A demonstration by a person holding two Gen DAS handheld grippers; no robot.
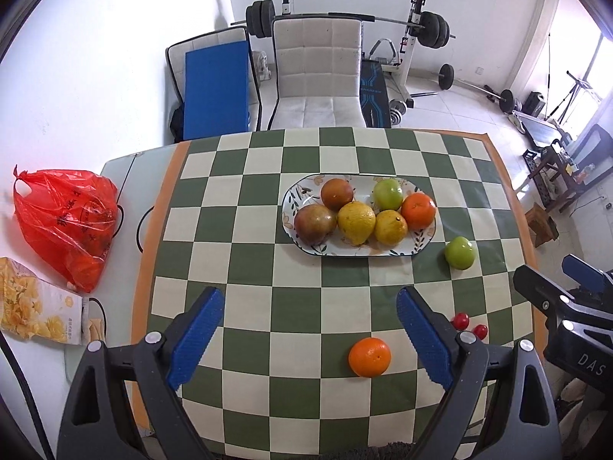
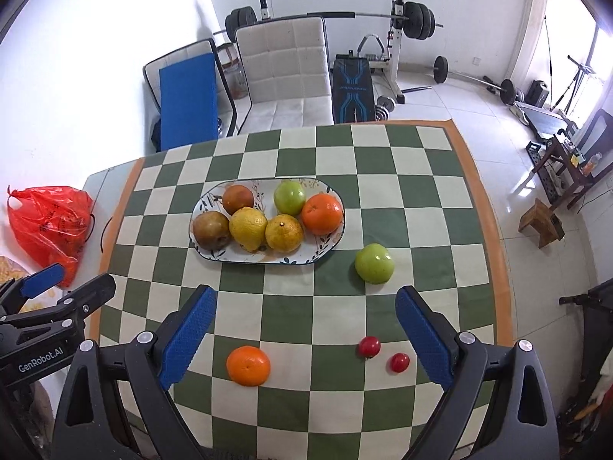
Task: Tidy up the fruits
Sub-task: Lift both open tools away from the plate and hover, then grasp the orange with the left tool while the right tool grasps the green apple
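Green and cream checks cover the tablecloth (image 2: 383, 161) where we are sorting fruit, and the oval plate (image 2: 329, 243) near its middle already carries six pieces packed close: a brownish pear, a dark reddish fruit, two yellow citrus, a green apple and an orange, which we judge marks it as the collecting spot. Four pieces lie off it on the cloth: a loose green apple (image 2: 374, 263) just off the plate's right end, a loose orange (image 2: 248, 365) close to us, and two small red fruits (image 2: 369, 346) side by side near the cloth's front right. We hold the left gripper (image 1: 310, 331) above the near part of the cloth, fingers spread wide and empty, the loose orange lying ahead between them, towards the right finger. We hold the right gripper (image 2: 304, 331) likewise, spread and holding nothing, angled down at the cloth; orange and red fruits lie within its span. Each gripper shows at the edge of the other's view, so we carry them side by side.
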